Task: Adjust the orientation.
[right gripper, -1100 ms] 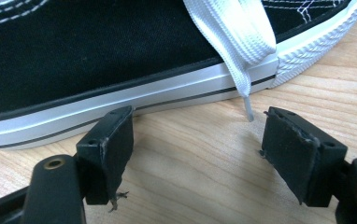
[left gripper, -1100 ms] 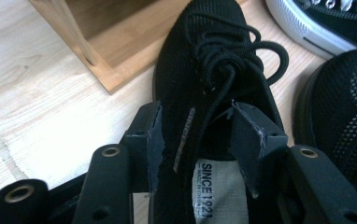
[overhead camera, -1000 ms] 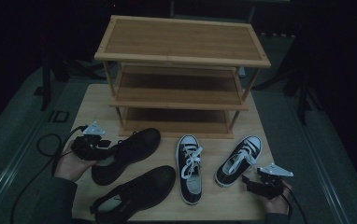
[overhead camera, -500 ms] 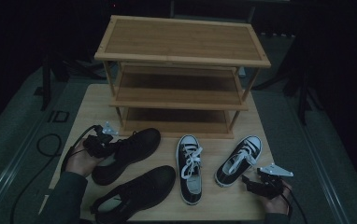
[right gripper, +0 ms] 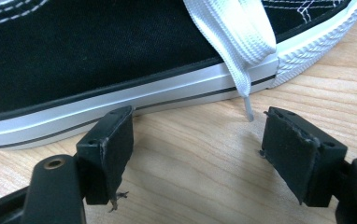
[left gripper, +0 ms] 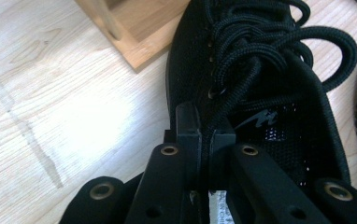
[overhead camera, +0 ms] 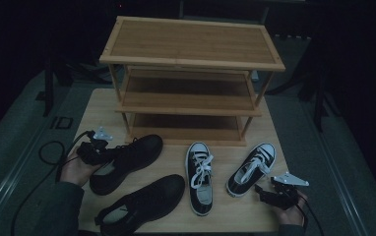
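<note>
The bench (overhead camera: 97,105) carries a three-shelf wooden rack (overhead camera: 191,46) at twelve o'clock, and all its shelves look bare from the high view, so I judge the job of shelving shoes has barely begun: four shoes are on the bench in front of it, none put away.

The black shoe (overhead camera: 127,162) I'm after lies at nine o'clock, toe toward the rack. My left gripper (overhead camera: 93,147) has just been closing, and in its own view my fingers (left gripper: 188,128) now pinch the collar edge of that shoe (left gripper: 260,84) beside the laces, with the rack's foot (left gripper: 134,32) just beyond. The grasp looks made; the lift and placing are left. Its mate (overhead camera: 141,201) lies at seven o'clock.

My right gripper (overhead camera: 280,192) hovers at four o'clock, fingers (right gripper: 109,149) spread wide with nothing between them, just beside the sole of a black-and-white sneaker (right gripper: 120,60), a lace tip dangling between. The other sneaker (overhead camera: 199,177) lies at six o'clock.

The room is dim; the rack's lower shelves are shadowed, and the mate's heel is cut off at the high view's bottom edge.
</note>
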`<state>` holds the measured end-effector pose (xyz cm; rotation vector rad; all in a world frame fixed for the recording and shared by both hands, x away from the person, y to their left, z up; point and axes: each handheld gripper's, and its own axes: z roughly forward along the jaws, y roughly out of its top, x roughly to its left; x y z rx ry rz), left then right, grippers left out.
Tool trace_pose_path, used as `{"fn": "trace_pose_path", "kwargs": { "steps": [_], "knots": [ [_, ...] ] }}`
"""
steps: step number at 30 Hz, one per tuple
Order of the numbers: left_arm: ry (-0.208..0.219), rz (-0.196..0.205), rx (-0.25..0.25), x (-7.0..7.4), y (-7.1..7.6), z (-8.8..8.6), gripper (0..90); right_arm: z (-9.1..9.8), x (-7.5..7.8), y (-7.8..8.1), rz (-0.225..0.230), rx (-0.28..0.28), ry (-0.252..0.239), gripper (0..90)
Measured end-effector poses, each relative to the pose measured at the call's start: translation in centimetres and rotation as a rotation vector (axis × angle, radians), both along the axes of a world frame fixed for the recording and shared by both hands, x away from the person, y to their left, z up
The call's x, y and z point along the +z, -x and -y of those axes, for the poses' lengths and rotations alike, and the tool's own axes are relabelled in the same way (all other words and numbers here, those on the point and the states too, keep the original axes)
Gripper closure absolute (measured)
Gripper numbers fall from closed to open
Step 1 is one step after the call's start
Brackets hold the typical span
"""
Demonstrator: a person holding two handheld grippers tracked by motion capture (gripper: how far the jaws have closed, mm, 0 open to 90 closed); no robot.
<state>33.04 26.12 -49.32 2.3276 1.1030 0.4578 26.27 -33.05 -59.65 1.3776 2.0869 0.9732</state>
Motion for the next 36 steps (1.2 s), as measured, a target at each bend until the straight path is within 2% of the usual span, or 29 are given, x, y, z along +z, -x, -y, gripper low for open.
{"fn": "trace_pose_path", "kwargs": {
  "steps": [5,6,12,14,16,18,20,21,25,28,32,36],
  "knots": [
    [0.018,0.009,0.029,0.0,0.0,-0.8,87.7,0.0,0.0,0.0,0.0,0.0,0.0,24.8],
    [0.038,0.016,0.048,-0.1,0.0,-1.3,87.7,0.0,0.0,0.0,0.0,0.0,0.0,24.8],
    [0.048,0.009,0.063,-0.2,-0.1,-1.9,87.6,0.0,0.0,0.0,-0.001,-0.001,-0.001,24.8],
    [0.063,0.001,0.051,-0.2,-0.1,-1.9,81.2,0.0,0.0,0.0,0.0,0.0,0.0,24.8],
    [0.072,-0.001,0.048,-0.2,-0.1,-1.9,69.0,0.0,0.0,0.0,0.0,-0.001,-0.001,24.8],
    [0.06,0.003,0.051,0.0,0.0,-1.7,60.6,0.0,0.0,0.0,0.0,0.0,0.0,24.8],
    [0.048,0.012,0.058,0.3,0.2,-1.7,58.2,0.0,0.0,0.0,0.0,0.0,0.0,24.8],
    [0.045,0.01,0.061,0.4,0.3,-1.7,52.9,0.0,0.0,0.0,-0.001,-0.001,-0.001,24.8],
    [0.036,0.028,0.059,0.8,0.6,-1.7,47.1,0.0,0.0,0.0,0.0,0.0,0.0,24.7],
    [0.047,0.042,0.065,1.2,0.8,-1.9,43.9,0.0,0.0,0.0,0.0,0.0,0.0,24.7],
    [0.069,0.056,0.061,1.8,1.3,-2.1,42.5,0.0,0.0,0.0,-0.001,-0.001,-0.001,24.7],
    [0.073,0.071,0.043,2.7,1.8,-2.1,41.6,0.0,0.0,0.0,0.0,0.0,0.0,24.7]
  ]
}}
